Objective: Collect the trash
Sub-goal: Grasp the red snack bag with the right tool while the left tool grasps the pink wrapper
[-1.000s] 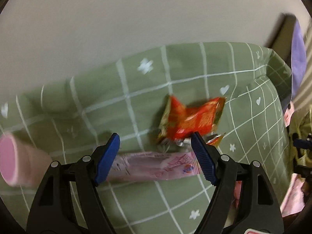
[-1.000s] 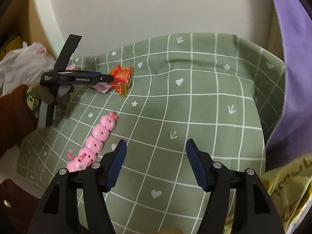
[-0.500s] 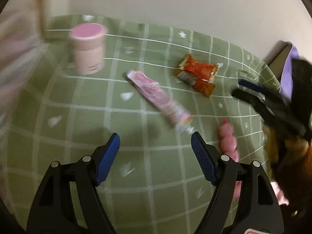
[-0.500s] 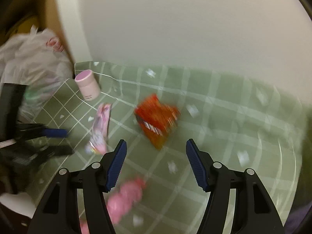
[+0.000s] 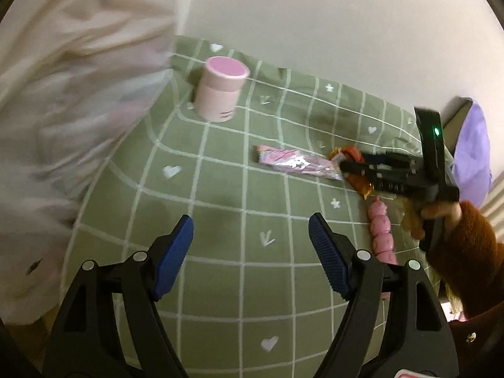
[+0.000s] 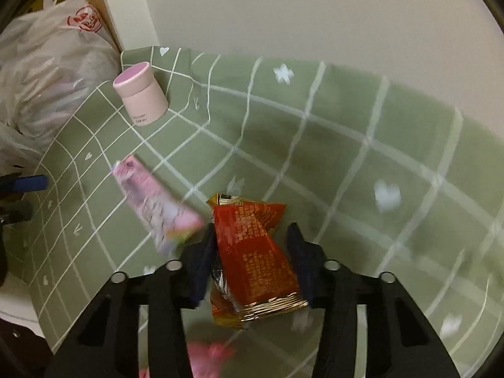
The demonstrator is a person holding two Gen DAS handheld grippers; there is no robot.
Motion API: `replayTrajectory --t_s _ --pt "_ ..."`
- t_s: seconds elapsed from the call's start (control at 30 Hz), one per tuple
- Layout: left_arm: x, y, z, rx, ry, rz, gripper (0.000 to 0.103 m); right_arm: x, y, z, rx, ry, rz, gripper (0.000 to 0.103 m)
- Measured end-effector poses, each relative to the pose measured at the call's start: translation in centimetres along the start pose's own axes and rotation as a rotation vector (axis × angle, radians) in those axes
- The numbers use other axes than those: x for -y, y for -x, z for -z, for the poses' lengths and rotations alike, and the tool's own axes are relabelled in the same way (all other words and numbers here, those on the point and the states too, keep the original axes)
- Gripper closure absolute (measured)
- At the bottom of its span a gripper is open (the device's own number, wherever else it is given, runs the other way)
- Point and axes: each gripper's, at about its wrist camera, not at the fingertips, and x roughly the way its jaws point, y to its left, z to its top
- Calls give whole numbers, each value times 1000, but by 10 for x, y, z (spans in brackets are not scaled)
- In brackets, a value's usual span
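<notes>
Green checked cloth [image 6: 346, 145] with white hearts covers the surface, and the red snack wrapper [image 6: 252, 252] is the thing to watch. It lies on the cloth right between the two fingers of the right gripper [image 6: 252, 249], whose jaws straddle it on both sides; the left pad looks to be touching its edge, the right pad sits just off it, so the gripper is spread around the wrapper and not clamped on it as far as the right wrist view shows. Some motion blur there, hard to be surer.

Just left of the red wrapper, nearly touching its upper corner, lies the long pink wrapper [image 6: 154, 201], flat on the cloth and angled away. Farther beyond it, near the cloth's back corner, stands the pink cylindrical tub [image 6: 140, 96], upright, well apart from the red wrapper. Off the cloth past the tub sits a white plastic bag [image 6: 47, 72] with a red print.

From the left wrist view, the left gripper [image 5: 251, 239] hangs above bare cloth with its jaws wide apart, nothing between them, well short of the red wrapper [image 5: 351, 152]. The right gripper [image 5: 356, 168] shows there side-on over that wrapper, and a pink segmented toy [image 5: 381, 230] lies just on the near side of it.
</notes>
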Motion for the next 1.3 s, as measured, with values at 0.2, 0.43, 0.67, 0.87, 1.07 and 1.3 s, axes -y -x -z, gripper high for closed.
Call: replayTrajectory --t_s 0.2,0.43,0.67,0.87,1.07,1.3 --pt "36 -47 -33 -33 -125 56 31 12 43 38 52 -160 86 69" --pt "67 -103 -67 -60 -258 14 31 18 95 89 105 -260 147 69" --pt "81 -113 -61 -132 -313 61 31 27 123 123 122 -361 201 69" --pt "95 -105 -30 -177 -359 84 31 13 132 144 114 -369 166 69" --pt "91 -91 -19 -167 -294 113 31 0 130 160 96 -399 152 69" --pt "78 -107 -44 -162 -252 43 32 -13 135 170 99 -401 168 69"
